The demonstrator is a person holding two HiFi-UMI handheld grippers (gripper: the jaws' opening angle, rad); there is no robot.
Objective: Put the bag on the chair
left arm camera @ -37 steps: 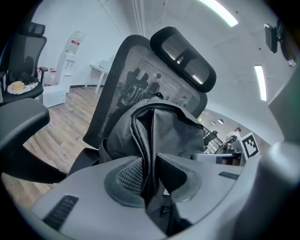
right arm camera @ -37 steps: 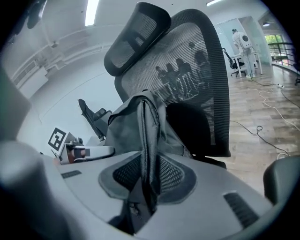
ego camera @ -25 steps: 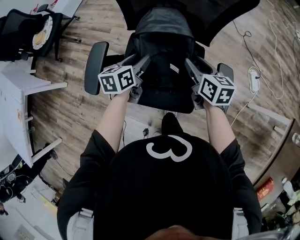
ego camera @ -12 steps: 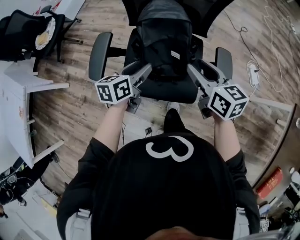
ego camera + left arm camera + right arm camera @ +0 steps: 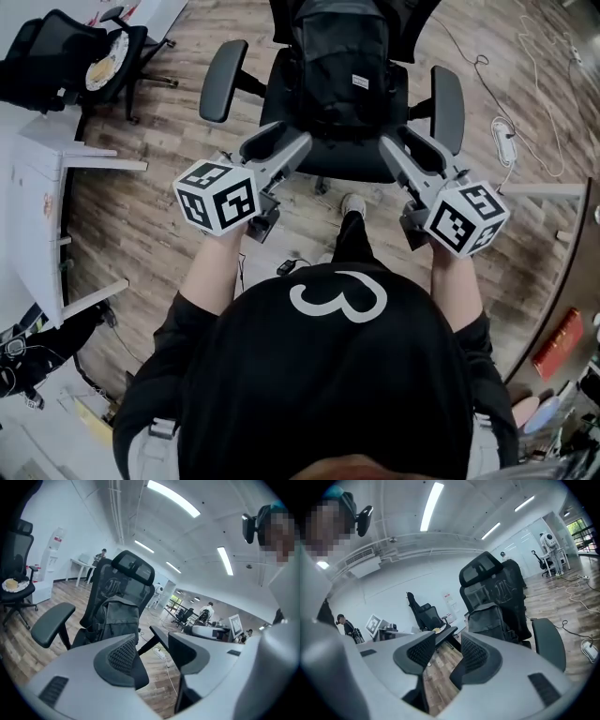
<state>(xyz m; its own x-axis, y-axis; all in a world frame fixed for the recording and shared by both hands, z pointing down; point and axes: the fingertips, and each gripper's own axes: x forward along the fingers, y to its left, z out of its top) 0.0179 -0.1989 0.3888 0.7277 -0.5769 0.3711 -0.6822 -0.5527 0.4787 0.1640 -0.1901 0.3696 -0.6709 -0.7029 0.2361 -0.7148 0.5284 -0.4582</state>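
Backpack of black fabric (image 5: pixel 342 56) stands upright on the seat of the black mesh office chair (image 5: pixel 223 80), leaning against the backrest between the two armrests. The left gripper (image 5: pixel 279 141) and the right gripper (image 5: pixel 405 142) hover near the seat's front corners, one on each side, both apart from the backpack. In the left gripper view the jaws are spread, with only brown wooden plank floor (image 5: pixel 159 206) showing between them. The right gripper view shows a similar empty gap. A white table (image 5: pixel 47 178) stands well off to the left.
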